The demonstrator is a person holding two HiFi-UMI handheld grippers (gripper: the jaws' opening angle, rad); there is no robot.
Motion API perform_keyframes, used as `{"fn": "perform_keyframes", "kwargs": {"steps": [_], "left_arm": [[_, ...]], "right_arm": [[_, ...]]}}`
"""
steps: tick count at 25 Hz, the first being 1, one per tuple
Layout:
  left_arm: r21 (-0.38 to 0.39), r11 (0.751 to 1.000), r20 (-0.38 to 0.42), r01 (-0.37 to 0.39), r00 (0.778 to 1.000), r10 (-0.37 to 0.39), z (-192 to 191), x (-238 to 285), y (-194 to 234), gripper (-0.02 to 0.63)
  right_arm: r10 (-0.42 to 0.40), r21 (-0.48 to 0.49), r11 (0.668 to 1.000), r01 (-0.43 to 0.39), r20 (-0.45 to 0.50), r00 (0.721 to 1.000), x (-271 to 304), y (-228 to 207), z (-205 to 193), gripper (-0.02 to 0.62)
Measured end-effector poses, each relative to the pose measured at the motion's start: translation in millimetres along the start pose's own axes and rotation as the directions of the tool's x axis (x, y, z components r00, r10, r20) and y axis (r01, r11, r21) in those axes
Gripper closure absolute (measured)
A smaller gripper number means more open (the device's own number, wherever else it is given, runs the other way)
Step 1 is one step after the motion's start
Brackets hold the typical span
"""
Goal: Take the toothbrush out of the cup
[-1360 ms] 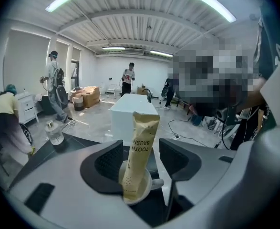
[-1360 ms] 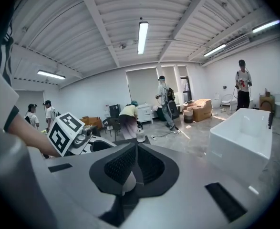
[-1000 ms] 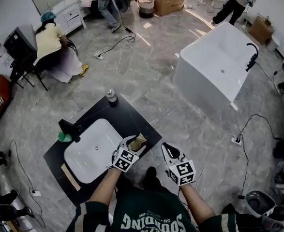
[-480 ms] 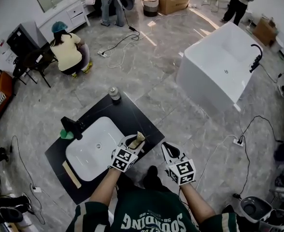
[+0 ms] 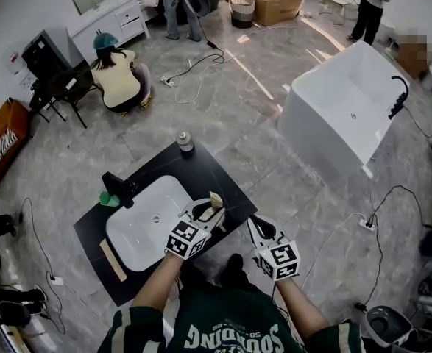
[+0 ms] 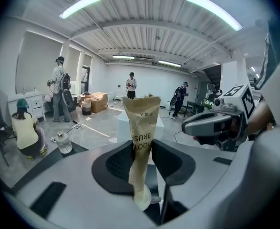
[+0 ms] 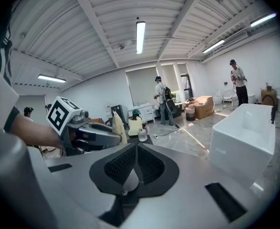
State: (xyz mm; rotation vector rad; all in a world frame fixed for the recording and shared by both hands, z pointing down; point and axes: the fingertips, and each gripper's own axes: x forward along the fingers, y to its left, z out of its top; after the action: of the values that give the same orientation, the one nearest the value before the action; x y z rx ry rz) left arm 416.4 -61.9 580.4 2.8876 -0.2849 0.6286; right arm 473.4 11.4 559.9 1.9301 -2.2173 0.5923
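Observation:
The toothbrush (image 6: 141,128) is in a tall tan paper packet that stands upright between the jaws of my left gripper (image 6: 142,144). The jaws have just been closing and both pads now press on the packet's lower half. In the head view the left gripper (image 5: 208,212) hovers over the right edge of the black counter (image 5: 223,182), and the packet (image 5: 216,200) sticks up from it. My right gripper (image 5: 260,231) hangs off the counter's right side, its pads (image 7: 136,149) meeting on nothing. I can make out no cup; the left gripper hides that spot.
A white basin (image 5: 143,225) is set in the counter, with a black tap (image 5: 120,188), a green item (image 5: 109,199) and a wooden strip (image 5: 113,259). A jar (image 5: 185,142) stands at the far corner. A white bathtub (image 5: 348,116) is to the right. People and cables are behind.
My left gripper has risen with the packet, and its jaws have narrowed onto it. The right gripper has stayed where it was.

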Motion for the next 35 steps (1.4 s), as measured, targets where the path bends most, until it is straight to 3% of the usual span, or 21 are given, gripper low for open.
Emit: {"fn": "perform_keyframes", "kwargs": {"steps": [12,35], "left_arm": [[-0.024,0.996,0.128,-0.085,0.988,0.087,51.9,-48.2,15.7,0.485],[-0.179,0.953,0.124,-0.246,0.955,0.269,-16.9,-179.6,106.5,0.494]], "right_arm": [[0.085,-0.026,0.996,-0.085,0.001,0.996,20.7,23.9,8.5,0.552],[0.244,-0.101,0.963,-0.249,-0.066,0.968,102.7,163.1,10.1,0.552]]}}
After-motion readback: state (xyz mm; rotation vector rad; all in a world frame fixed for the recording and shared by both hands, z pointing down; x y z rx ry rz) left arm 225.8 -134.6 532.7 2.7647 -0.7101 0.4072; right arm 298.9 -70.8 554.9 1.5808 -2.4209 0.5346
